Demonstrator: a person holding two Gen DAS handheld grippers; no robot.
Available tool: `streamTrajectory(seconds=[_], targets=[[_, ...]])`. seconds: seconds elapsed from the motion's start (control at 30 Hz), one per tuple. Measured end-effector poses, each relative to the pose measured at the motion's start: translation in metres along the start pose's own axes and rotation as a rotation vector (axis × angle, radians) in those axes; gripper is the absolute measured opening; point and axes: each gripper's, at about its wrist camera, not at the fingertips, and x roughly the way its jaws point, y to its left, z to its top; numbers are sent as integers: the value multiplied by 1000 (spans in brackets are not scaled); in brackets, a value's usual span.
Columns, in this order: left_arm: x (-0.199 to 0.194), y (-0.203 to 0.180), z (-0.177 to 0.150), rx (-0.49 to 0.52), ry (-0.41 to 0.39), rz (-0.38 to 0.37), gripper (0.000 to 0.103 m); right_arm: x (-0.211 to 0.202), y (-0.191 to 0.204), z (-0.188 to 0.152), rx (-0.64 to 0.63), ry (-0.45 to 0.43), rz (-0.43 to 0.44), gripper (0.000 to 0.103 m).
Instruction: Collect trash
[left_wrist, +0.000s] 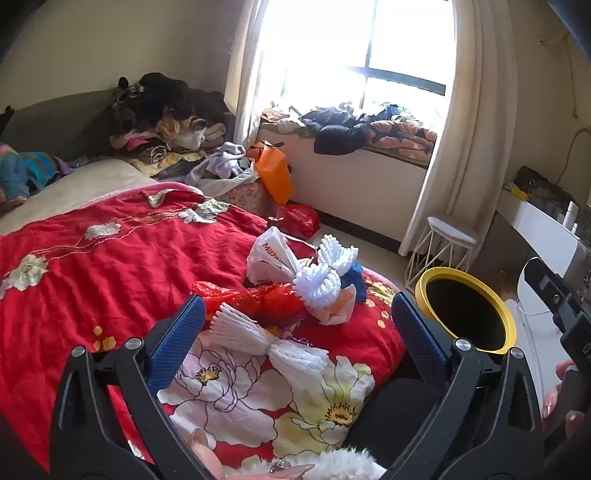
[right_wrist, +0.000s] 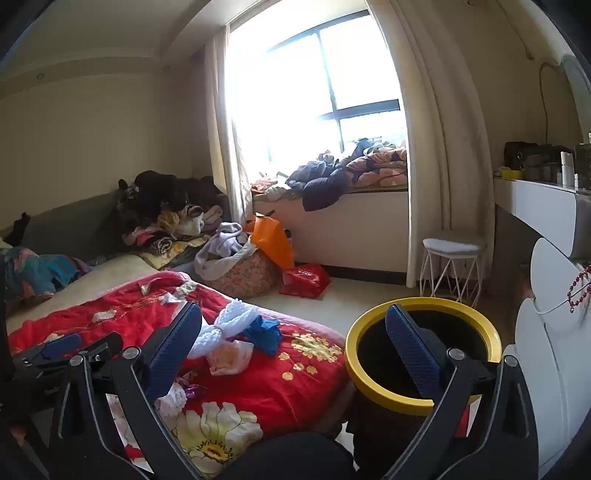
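Note:
Trash lies on the red floral quilt (left_wrist: 92, 258): a white foam net (left_wrist: 271, 343) nearest me, a red plastic bag (left_wrist: 258, 299), a second white foam net (left_wrist: 325, 277), a white plastic bag (left_wrist: 271, 254) and a blue scrap (left_wrist: 356, 277). My left gripper (left_wrist: 299, 328) stands open over the near foam net, nothing between its blue pads. A black bin with a yellow rim (right_wrist: 421, 354) stands beside the bed; in the left wrist view the bin (left_wrist: 469, 314) is at the right. My right gripper (right_wrist: 295, 347) is open and empty, its right finger (right_wrist: 413, 354) in front of the bin's mouth.
Piled clothes (left_wrist: 166, 122) lie at the bed's far end. An orange bag (left_wrist: 273, 173) and a red bag (right_wrist: 304, 280) sit on the floor by the window seat. A white wire stool (right_wrist: 452, 269) and a white dresser (right_wrist: 543, 206) stand at the right.

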Motion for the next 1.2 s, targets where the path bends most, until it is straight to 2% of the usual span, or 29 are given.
streamTrajectory(seconds=[0.1, 0.23, 1.2], targets=[[0, 0, 0, -3, -6, 2, 93, -2, -8, 0, 9, -9, 1, 97], [-1, 1, 1, 1, -16, 8, 93, -2, 2, 4, -14, -5, -17, 97], [-2, -5, 0, 2, -22, -8, 93, -1, 1, 0, -29, 10, -24, 97]])
